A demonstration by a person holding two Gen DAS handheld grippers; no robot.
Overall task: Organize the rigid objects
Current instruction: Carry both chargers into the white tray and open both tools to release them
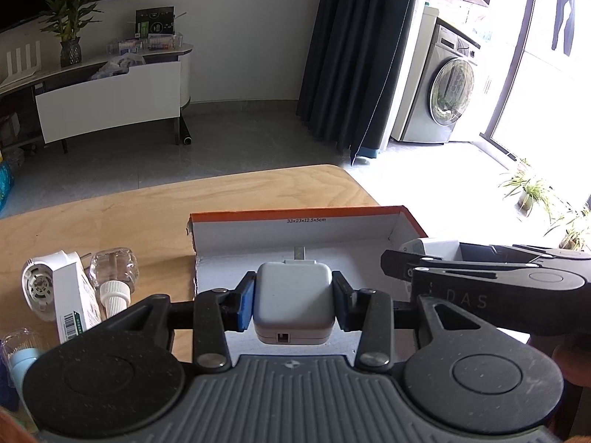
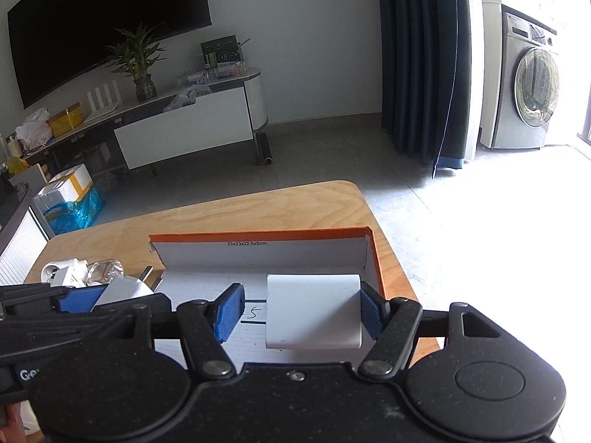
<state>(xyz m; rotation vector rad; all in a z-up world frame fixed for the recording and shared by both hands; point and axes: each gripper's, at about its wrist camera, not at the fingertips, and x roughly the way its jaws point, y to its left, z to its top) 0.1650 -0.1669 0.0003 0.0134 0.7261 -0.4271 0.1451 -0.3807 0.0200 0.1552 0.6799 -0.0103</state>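
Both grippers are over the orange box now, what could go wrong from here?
The right gripper is open, its left pad clear of the white block, which may tip or drag on withdrawal. The left gripper holds the white charger right beside it over the orange box; the two could collide.

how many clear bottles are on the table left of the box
2 that I can see: one clear bottle with a white ribbed cap beside the box's left wall, and one with a light blue cap at the left edge. More may be hidden behind the left hand-held gripper.
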